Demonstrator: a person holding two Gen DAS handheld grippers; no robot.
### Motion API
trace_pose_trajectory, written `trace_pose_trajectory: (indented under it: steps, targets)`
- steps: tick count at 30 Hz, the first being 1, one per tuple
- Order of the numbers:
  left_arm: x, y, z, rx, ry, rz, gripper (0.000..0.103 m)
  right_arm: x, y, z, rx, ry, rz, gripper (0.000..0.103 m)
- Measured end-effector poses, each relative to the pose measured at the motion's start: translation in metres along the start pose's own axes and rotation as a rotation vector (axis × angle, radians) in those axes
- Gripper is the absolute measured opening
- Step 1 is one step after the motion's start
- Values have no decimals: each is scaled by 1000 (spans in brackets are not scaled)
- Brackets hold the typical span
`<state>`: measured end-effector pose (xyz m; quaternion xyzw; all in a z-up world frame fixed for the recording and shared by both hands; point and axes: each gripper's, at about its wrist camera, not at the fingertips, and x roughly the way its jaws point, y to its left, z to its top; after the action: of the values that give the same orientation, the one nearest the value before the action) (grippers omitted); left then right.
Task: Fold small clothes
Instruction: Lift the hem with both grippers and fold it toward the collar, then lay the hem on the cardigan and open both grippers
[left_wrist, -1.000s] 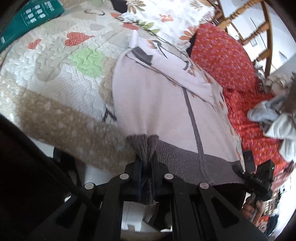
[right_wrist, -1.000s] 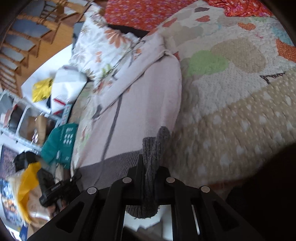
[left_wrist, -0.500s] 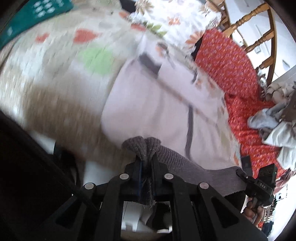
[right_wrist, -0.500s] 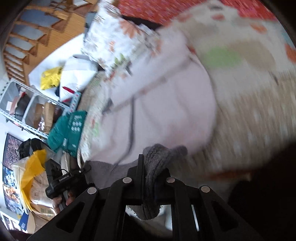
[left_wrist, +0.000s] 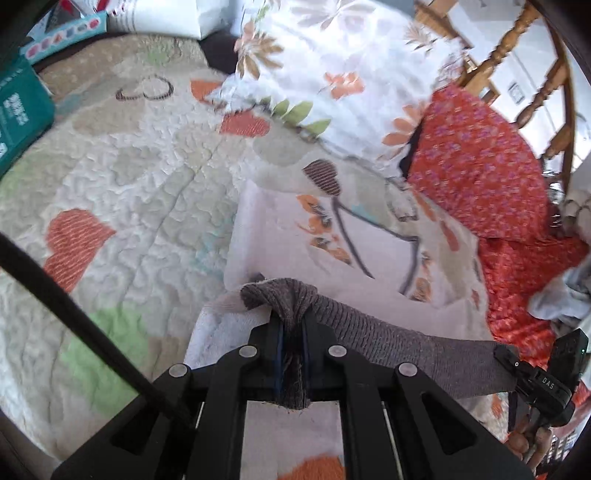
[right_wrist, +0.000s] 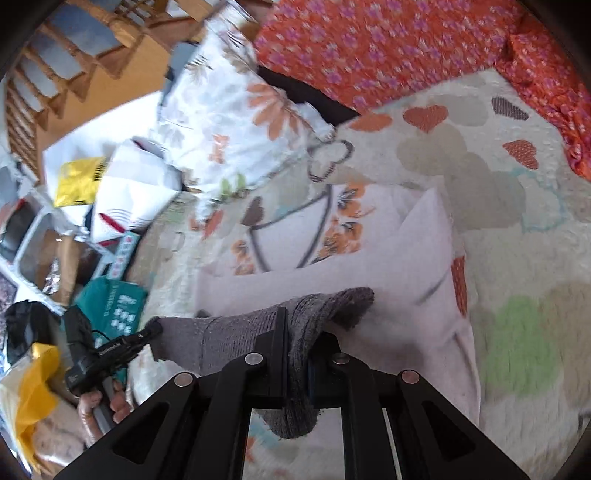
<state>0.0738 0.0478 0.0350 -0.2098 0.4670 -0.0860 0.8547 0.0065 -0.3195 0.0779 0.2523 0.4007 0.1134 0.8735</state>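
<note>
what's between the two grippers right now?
The grey ribbed hem of the pale garment, stretched from the left gripper to the right gripper; both wrist views show it.

Heart-patterned quilt (left_wrist: 122, 192) carries a pale garment (left_wrist: 295, 236) and floral pillow (left_wrist: 332, 66).

The letters "DAS" stand in white on the black housing of the right claw (left_wrist: 546, 384), seen at the right edge of the left wrist view. The flat teal package (left_wrist: 20, 110) at the left edge carries white print, too blurred to read. In the right wrist view, the white print on the black left claw (right_wrist: 110, 350) is also not legible.
</note>
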Motion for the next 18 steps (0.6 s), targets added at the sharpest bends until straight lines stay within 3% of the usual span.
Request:
trace_pose_trajectory:
  steps: [4, 6, 8, 10, 13, 15, 18]
  targets:
    - [35, 9, 11, -38, 70, 23, 8, 46, -24, 18, 43, 76, -28, 9]
    - [48, 15, 22, -85, 82, 4, 10, 64, -37, 29, 89, 106, 0, 11]
    - [55, 21, 34, -131, 62, -11, 15, 78, -54, 46, 164, 106, 54, 11]
    - [55, 28, 45, -171, -2, 9, 31, 86, -68, 60, 216, 76, 84, 14]
    - [52, 40, 55, -247, -59, 7, 45, 95, -84, 74, 278, 59, 117, 25]
    - [53, 46, 59, -287, -47, -45, 48, 99, -88, 78, 290, 58, 134, 43]
    - [51, 40, 58, -251, -50, -29, 51, 100, -84, 81, 259, 47, 98, 56]
